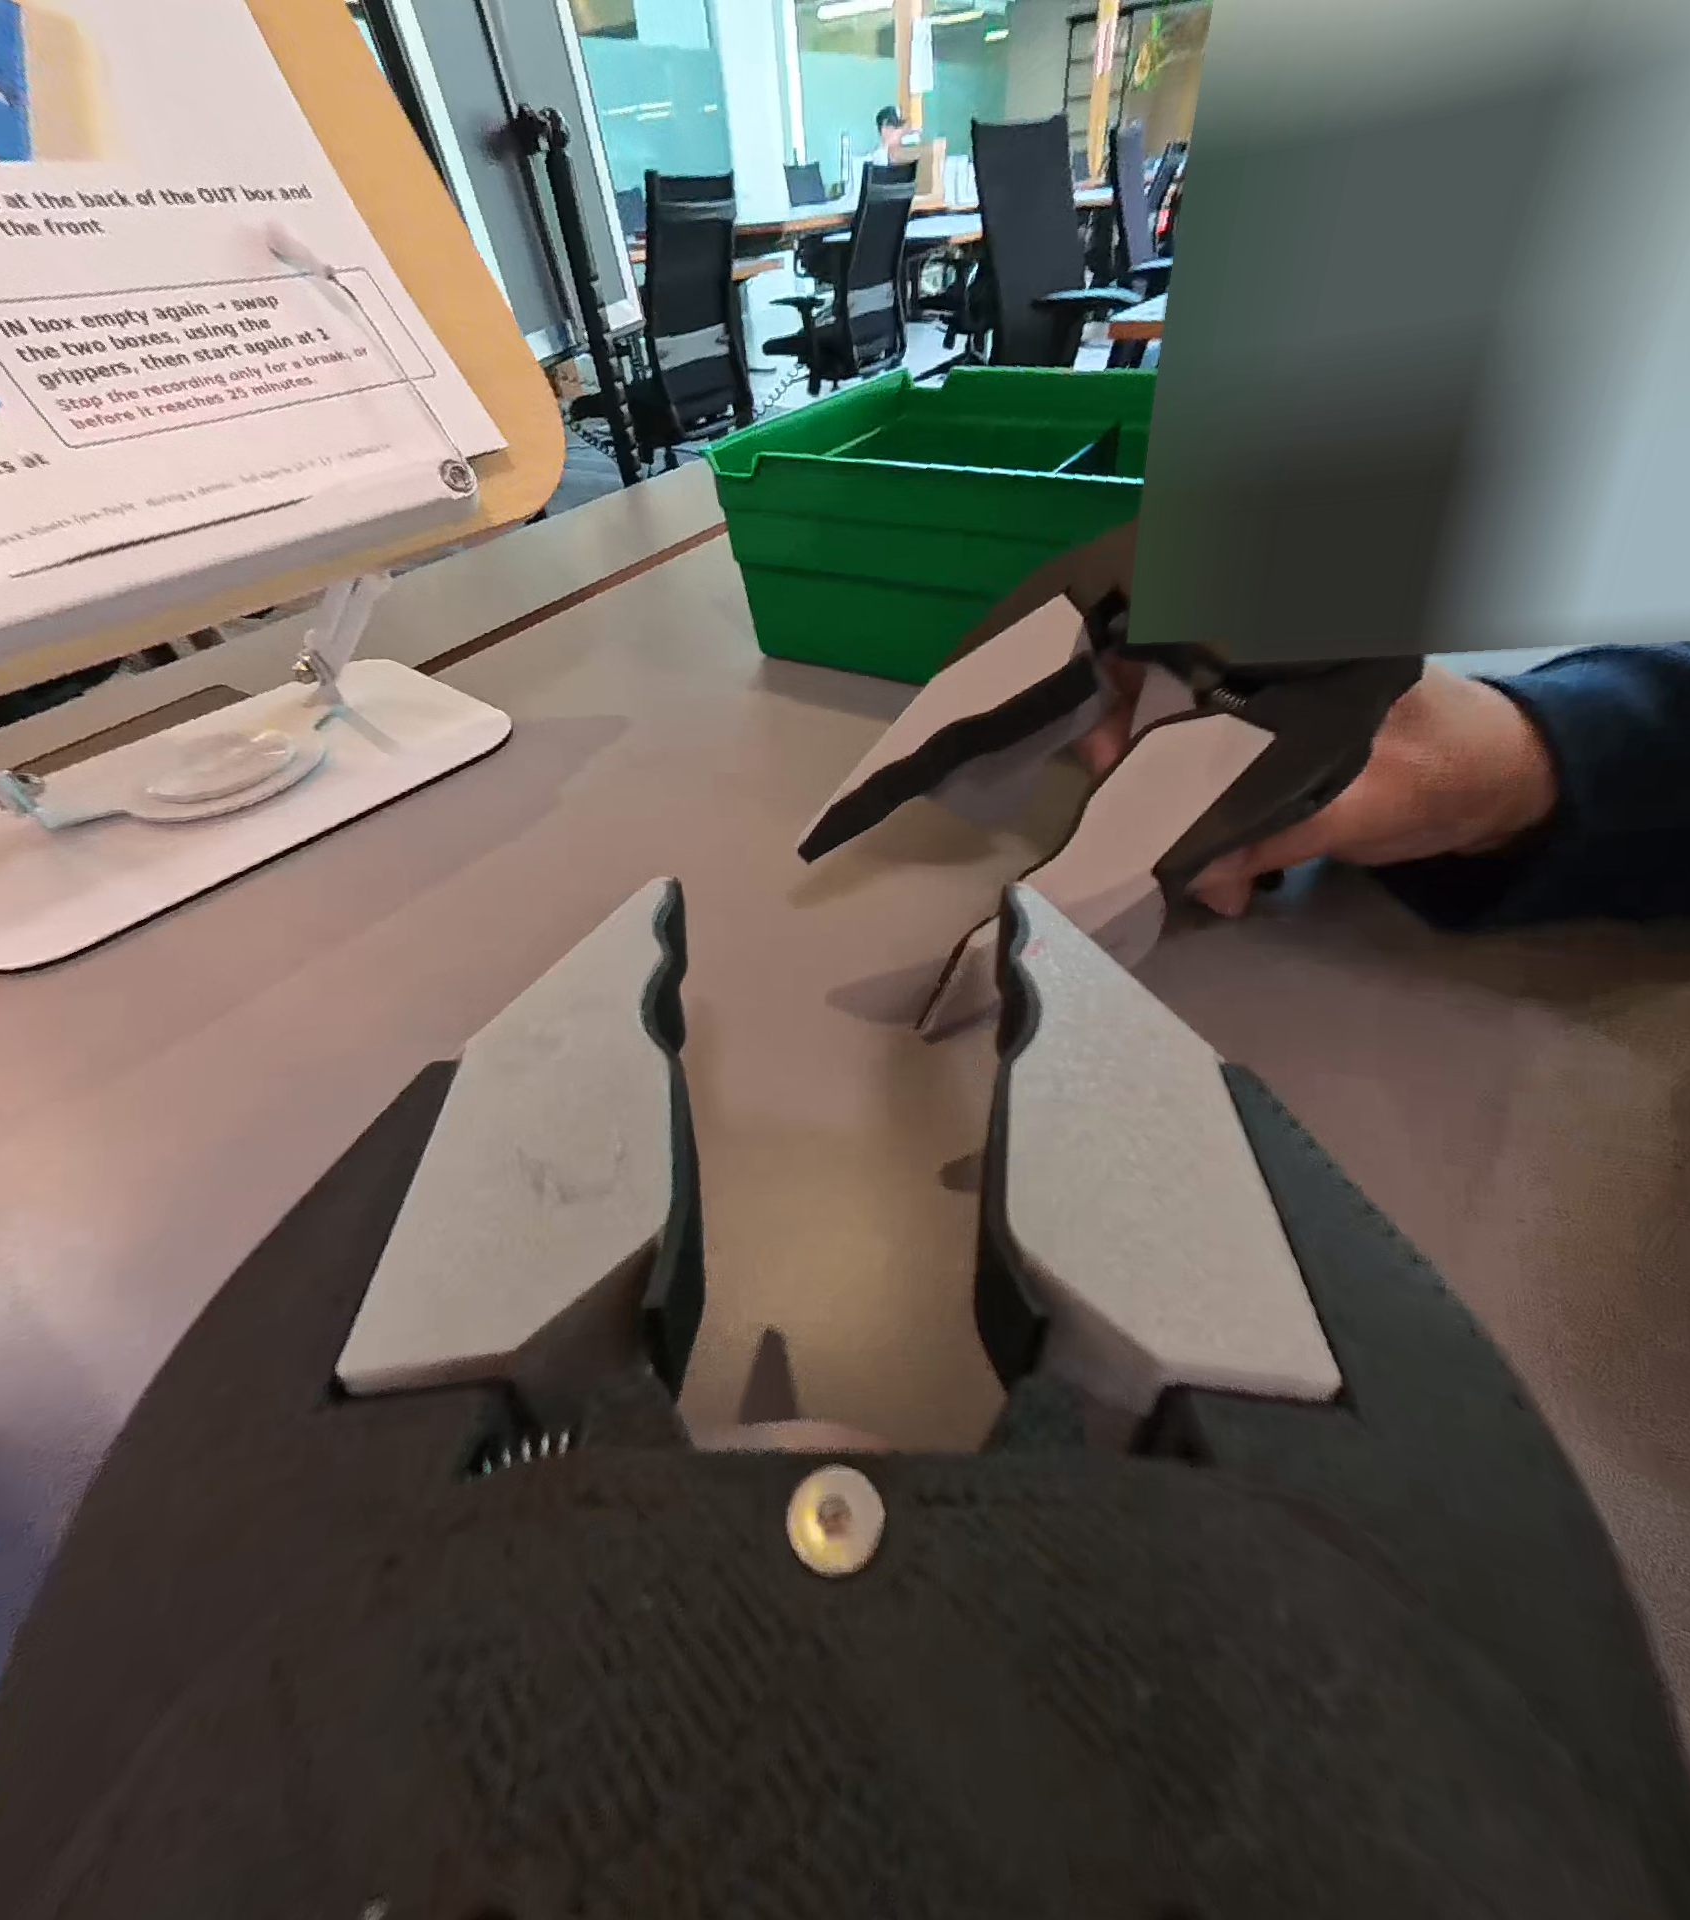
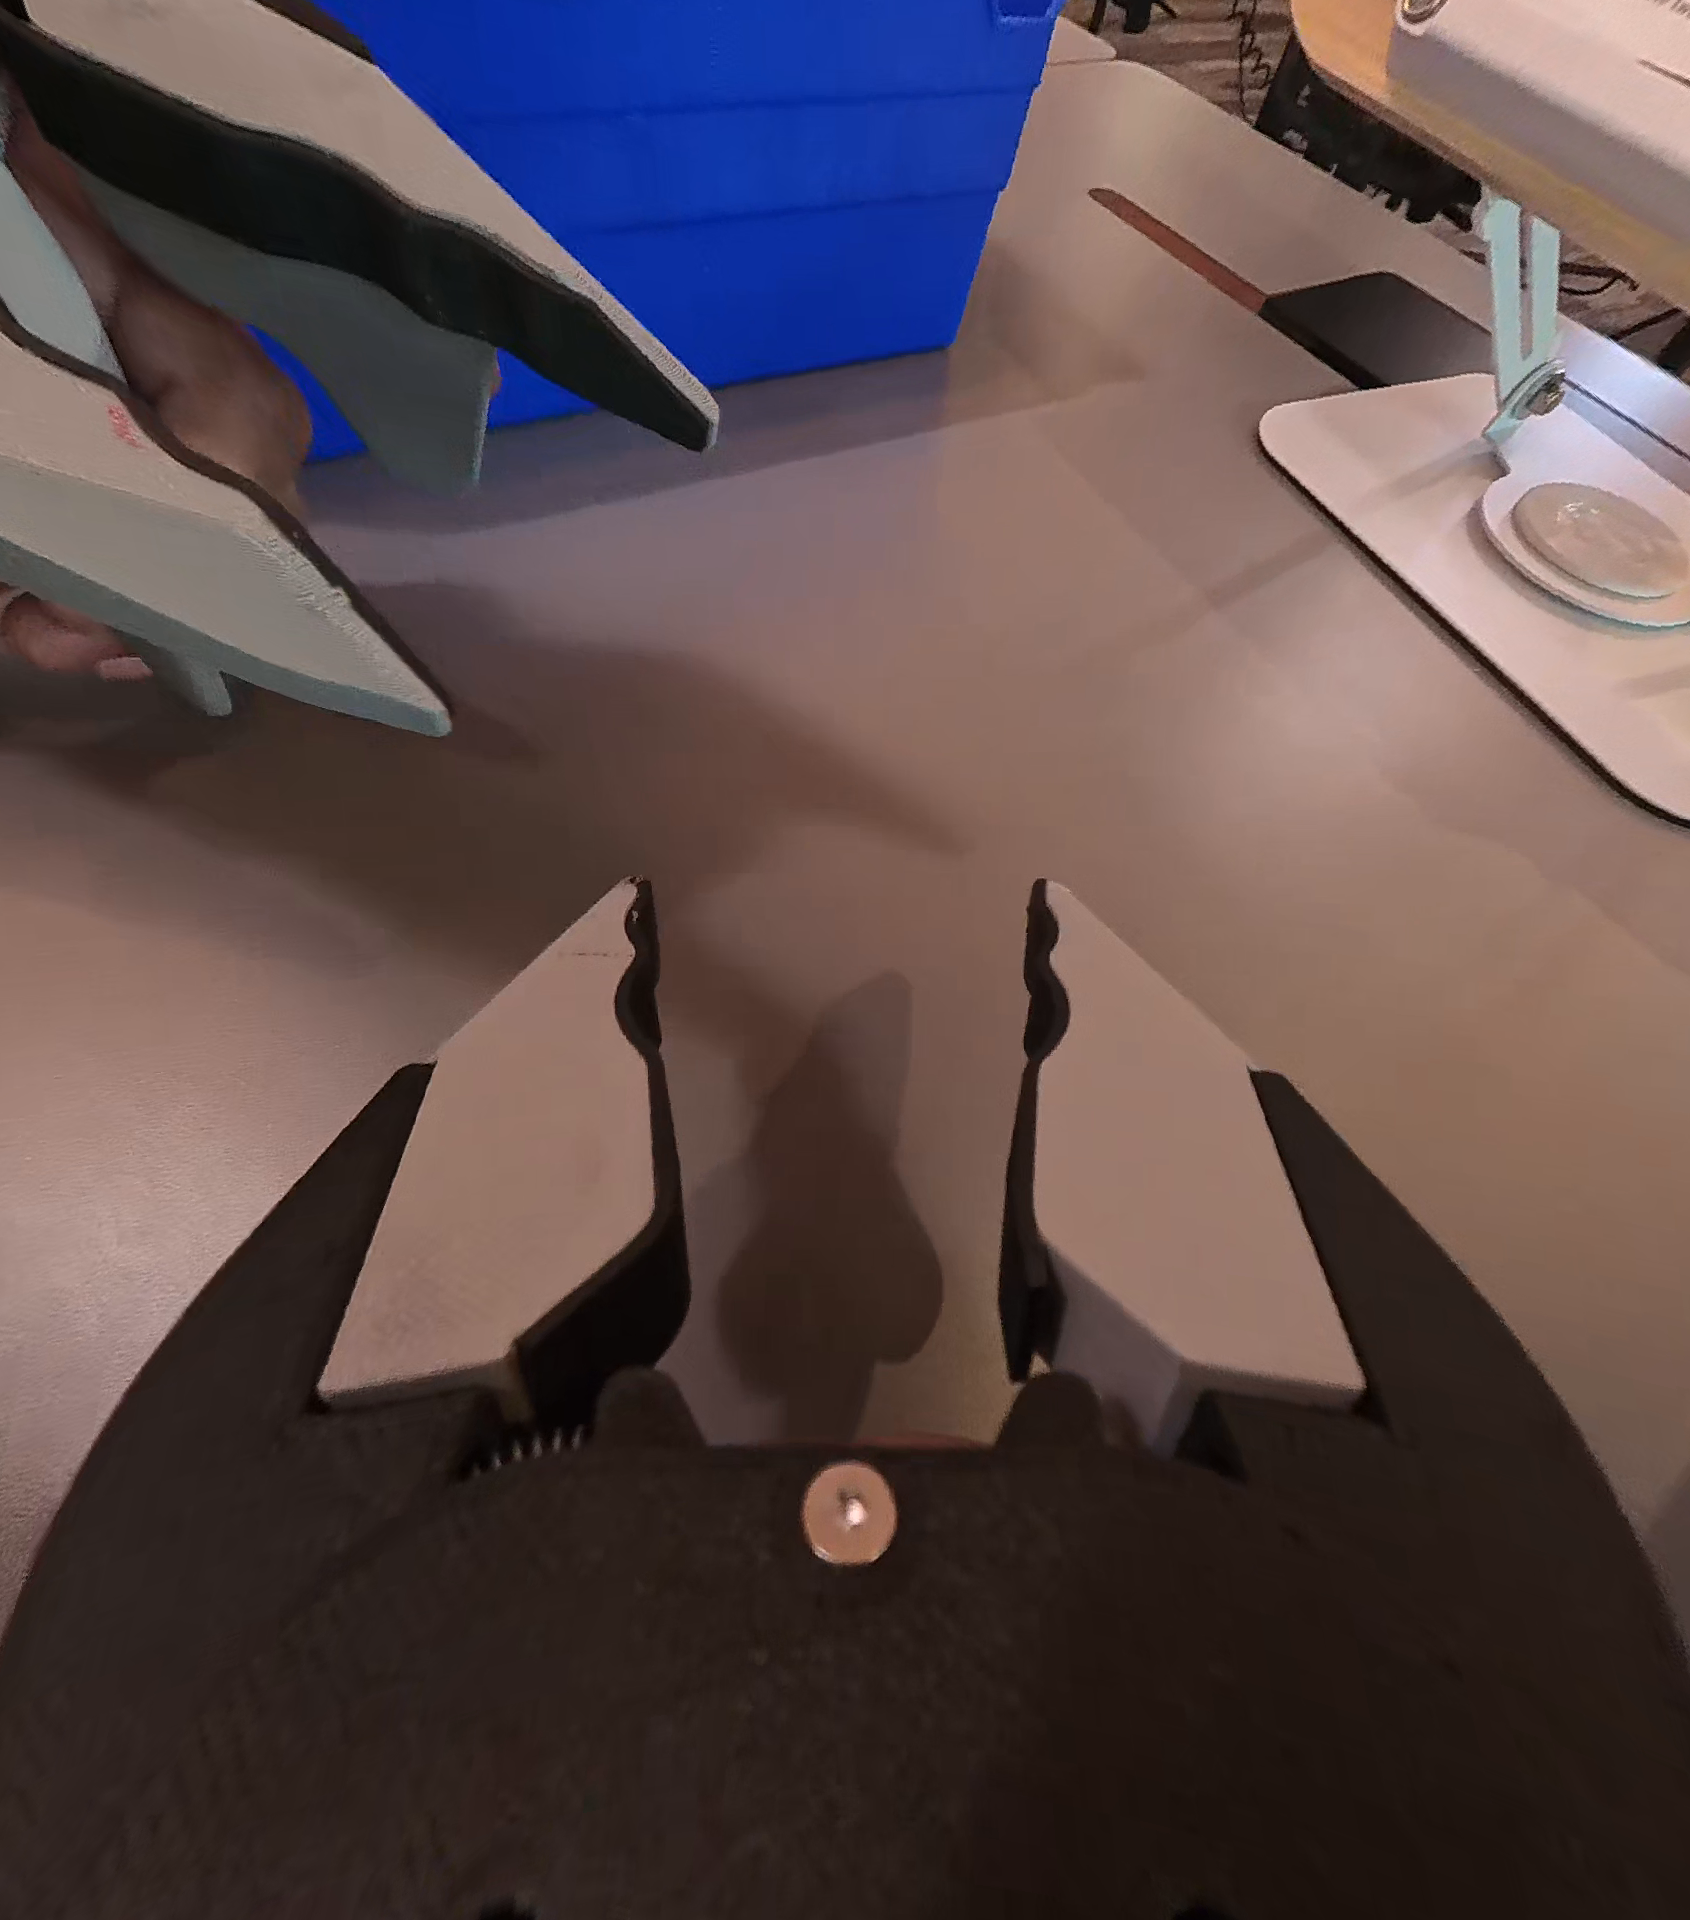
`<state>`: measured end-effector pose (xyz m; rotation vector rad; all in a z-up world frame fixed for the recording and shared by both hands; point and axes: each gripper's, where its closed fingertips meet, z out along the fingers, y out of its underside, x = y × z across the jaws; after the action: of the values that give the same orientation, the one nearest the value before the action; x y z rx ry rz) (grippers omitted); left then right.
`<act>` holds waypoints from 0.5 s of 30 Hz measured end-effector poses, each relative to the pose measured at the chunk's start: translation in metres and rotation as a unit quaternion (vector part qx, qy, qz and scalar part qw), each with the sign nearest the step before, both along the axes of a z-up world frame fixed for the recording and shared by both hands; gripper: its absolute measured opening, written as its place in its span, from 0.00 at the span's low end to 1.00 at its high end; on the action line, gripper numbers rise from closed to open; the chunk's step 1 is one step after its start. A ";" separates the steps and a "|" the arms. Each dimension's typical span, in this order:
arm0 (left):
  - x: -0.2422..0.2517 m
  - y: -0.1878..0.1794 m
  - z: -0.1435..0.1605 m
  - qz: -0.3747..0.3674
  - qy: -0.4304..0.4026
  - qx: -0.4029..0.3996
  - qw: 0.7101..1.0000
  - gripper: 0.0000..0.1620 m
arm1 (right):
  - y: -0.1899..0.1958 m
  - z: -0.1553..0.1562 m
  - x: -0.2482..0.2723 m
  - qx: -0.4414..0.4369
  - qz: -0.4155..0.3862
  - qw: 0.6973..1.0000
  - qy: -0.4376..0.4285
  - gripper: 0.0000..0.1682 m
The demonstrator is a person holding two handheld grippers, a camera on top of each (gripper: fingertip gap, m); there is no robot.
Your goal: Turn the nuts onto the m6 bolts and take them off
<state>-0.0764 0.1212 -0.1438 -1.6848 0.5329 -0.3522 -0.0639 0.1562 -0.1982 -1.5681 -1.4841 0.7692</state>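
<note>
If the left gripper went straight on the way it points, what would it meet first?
Probably the right gripper, whose lower fingertip sits just ahead of the left gripper. Depth is unclear; the green bin lies farther back.

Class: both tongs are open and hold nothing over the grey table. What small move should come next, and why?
Probably carry the left tongs toward the blue bin to look for a bolt: both it and the right tongs are empty, and no nuts or bolts lie on the table.
</note>
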 end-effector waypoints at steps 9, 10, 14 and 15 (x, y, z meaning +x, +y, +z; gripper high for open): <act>0.011 0.004 -0.014 -0.025 -0.020 -0.037 0.999 0.37 | 0.004 -0.002 -0.001 -0.098 0.017 0.995 0.011 0.40; 0.012 0.003 -0.015 -0.026 -0.017 -0.038 0.999 0.37 | 0.003 -0.001 0.000 -0.097 0.019 0.995 0.011 0.40; 0.014 0.000 -0.018 -0.028 0.011 -0.039 0.999 0.36 | 0.002 -0.002 0.004 -0.088 0.019 0.996 0.009 0.40; 0.015 0.000 -0.018 -0.028 0.018 -0.036 0.999 0.35 | 0.003 -0.001 0.004 -0.090 0.017 0.996 0.012 0.40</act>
<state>-0.0612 0.1212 -0.1616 -1.7512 0.6013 -0.3873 -0.0594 0.1589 -0.1989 -1.6627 -1.4608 0.9610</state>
